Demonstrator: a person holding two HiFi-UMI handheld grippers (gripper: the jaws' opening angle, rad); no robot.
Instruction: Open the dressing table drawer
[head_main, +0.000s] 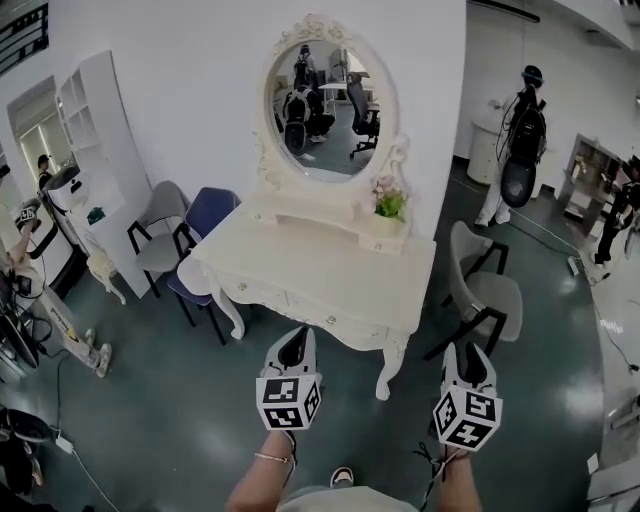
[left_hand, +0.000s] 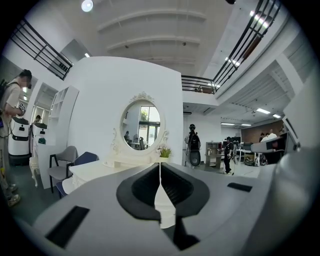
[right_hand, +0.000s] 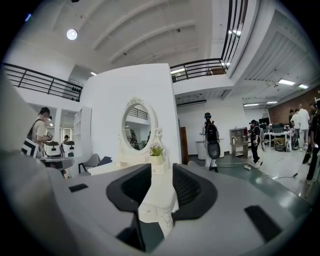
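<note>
The white dressing table (head_main: 330, 262) with an oval mirror (head_main: 330, 105) stands ahead of me. Its drawer fronts (head_main: 320, 312) run along the near edge and look closed. My left gripper (head_main: 294, 345) hangs over the floor just short of that edge, jaws together with nothing in them. My right gripper (head_main: 470, 362) is off the table's right corner, open and empty. In the left gripper view the table (left_hand: 95, 170) lies beyond the shut left gripper (left_hand: 160, 170). In the right gripper view the tabletop (right_hand: 107, 167) shows past the open right gripper (right_hand: 161, 172).
A small potted plant (head_main: 389, 207) sits on the table's right shelf. A grey chair (head_main: 160, 235) and a blue chair (head_main: 205, 215) stand at its left, another grey chair (head_main: 485, 290) at its right. A person (head_main: 520, 140) stands far right; a white shelf unit (head_main: 100, 150) is left.
</note>
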